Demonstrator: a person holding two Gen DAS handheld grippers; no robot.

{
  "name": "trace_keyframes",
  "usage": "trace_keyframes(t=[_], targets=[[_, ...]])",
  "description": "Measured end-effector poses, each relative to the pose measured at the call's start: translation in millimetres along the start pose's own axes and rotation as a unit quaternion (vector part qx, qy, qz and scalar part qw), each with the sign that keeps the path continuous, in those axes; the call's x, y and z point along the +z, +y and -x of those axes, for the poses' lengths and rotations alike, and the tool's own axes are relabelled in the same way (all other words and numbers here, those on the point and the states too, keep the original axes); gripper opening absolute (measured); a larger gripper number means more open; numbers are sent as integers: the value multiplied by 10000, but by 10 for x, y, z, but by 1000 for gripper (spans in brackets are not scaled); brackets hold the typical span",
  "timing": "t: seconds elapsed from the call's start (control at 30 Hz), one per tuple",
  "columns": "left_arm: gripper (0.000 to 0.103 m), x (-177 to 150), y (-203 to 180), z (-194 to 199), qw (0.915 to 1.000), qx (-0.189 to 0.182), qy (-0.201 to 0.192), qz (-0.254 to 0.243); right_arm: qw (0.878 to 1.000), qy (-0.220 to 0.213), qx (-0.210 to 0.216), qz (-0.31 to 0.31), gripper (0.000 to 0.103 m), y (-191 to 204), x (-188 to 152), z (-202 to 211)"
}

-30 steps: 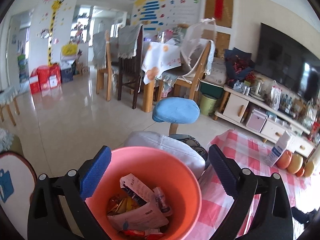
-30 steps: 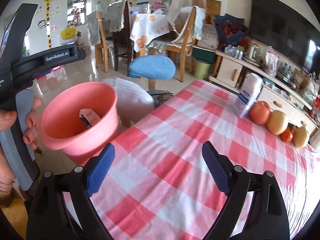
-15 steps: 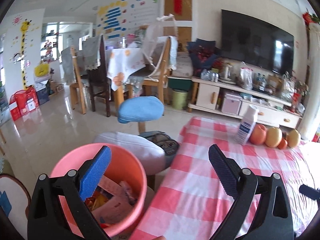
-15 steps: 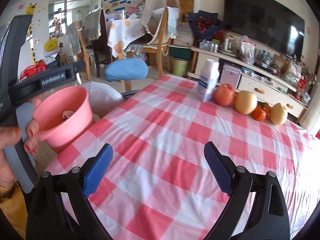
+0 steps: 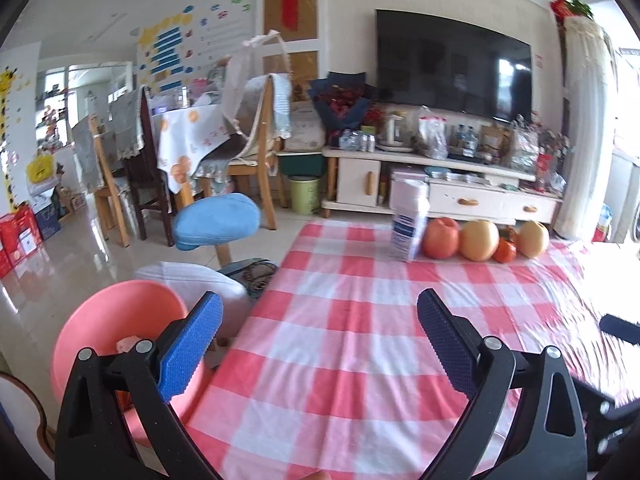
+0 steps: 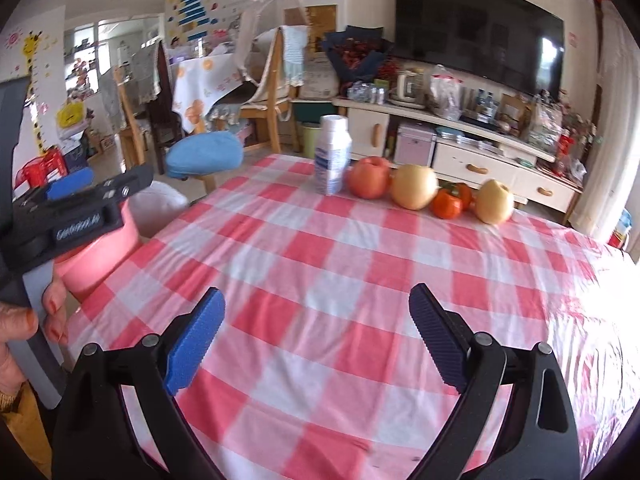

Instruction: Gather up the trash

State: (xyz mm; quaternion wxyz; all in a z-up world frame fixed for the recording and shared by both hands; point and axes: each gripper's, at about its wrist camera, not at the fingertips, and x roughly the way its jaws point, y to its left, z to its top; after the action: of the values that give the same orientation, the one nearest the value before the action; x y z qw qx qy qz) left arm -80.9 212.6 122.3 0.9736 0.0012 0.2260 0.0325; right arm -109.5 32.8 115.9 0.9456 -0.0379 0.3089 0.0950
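Observation:
A pink bin stands beside the table's left edge, low and left in the left wrist view, with a scrap of trash showing inside; my left finger hides most of its contents. My left gripper hangs open over the red-and-white checked tablecloth with nothing between its pads. My right gripper is also open and empty above the cloth. In the right wrist view the bin sits partly behind the left tool's black body, held by a hand.
At the table's far edge stand a white carton and a row of fruit: an apple, a pear, an orange fruit and another pear. A blue stool and a white cushion stand left of the table.
My left gripper has swung right, from above the bin to over the tablecloth; the bin now lies at lower left. The right gripper turned further onto the table, toward the carton and fruit.

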Motion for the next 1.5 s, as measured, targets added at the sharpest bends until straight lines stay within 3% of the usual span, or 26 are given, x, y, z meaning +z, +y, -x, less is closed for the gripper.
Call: trace_keyframes(t=[0.53,0.83,1.5], targets=[[97,-87,-921,329,9980,-563,12,-272,9961,-405,-708,-335,94,-868,-247,349],[97,-104,-1333,406,9966,-689,52,-445,9919,-558,-1003,-547,94,-1235,-343,493],[97,-152,-1785,320,9942,-803,214,-684,9896,-582,-1145,-646,94,-1545,-420,477]])
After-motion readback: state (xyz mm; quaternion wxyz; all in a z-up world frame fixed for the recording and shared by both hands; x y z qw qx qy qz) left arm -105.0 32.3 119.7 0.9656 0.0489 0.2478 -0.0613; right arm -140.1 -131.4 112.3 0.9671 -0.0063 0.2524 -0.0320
